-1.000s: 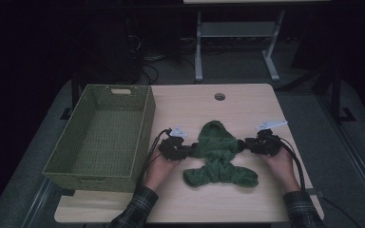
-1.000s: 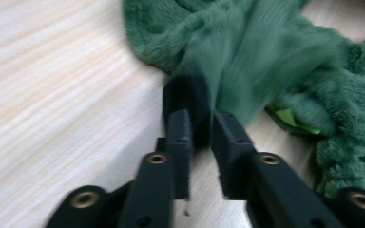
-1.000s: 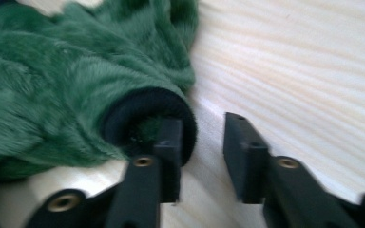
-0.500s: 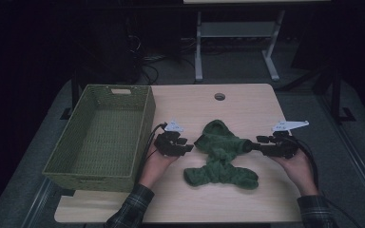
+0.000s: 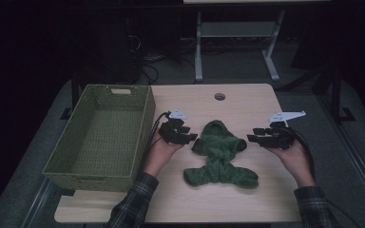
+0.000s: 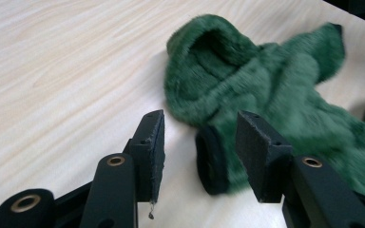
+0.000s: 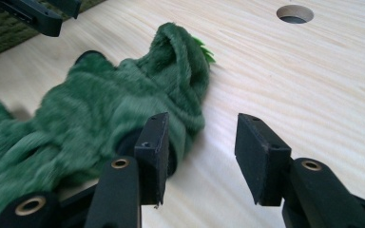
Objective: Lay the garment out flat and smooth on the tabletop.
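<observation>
Green plush, a small hooded garment [image 5: 220,154], lay spread near the middle of the desk [image 5: 247,99], hood toward the far edge and legs toward the near edge, with the woven basket [image 5: 100,135] along the left edge. I had the left hand-held gripper [image 5: 184,137] at its left sleeve and the right hand-held gripper [image 5: 254,138] at its right sleeve, both with jaws spread and nothing between them. In the left gripper view the dark cuff [image 6: 212,159] sat just off the inner jaw; in the right gripper view the other cuff [image 7: 133,140] was partly hidden behind one jaw.

My worry was the grip. The pile looked thick and slippery, so a shallow bite on the cuff alone could slide off once lifted. If one side closed on more cloth than the other, I judged the garment would hang crooked or bunch up. A trailing leg might also catch the basket rim and drag the piece short.
</observation>
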A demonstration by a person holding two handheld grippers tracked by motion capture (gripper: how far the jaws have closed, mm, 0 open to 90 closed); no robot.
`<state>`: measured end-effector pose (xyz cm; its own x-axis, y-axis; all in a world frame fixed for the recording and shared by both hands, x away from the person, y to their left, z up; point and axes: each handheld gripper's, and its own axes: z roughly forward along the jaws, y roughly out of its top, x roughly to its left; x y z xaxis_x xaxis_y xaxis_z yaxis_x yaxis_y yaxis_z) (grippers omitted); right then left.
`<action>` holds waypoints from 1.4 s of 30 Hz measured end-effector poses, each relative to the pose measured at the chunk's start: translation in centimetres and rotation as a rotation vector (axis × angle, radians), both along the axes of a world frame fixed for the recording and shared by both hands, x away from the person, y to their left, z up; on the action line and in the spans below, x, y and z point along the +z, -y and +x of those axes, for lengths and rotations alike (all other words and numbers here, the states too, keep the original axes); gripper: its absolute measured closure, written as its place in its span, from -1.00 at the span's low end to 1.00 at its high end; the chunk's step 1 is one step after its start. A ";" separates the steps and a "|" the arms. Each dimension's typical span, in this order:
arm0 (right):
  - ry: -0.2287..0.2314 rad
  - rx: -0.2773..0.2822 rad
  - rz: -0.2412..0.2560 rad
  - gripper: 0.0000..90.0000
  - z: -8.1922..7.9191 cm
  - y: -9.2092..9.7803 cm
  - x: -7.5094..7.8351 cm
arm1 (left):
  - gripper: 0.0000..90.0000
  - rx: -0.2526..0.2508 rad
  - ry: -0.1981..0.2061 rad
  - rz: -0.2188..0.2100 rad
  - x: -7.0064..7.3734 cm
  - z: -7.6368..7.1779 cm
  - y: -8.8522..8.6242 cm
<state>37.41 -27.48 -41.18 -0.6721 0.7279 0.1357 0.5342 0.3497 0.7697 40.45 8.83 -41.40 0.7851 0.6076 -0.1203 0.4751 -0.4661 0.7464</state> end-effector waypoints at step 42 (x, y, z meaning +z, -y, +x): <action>-0.050 0.044 -0.086 0.90 5.7 -5.5 -3.0 | 0.96 -0.012 -0.008 0.068 -2.6 4.9 3.8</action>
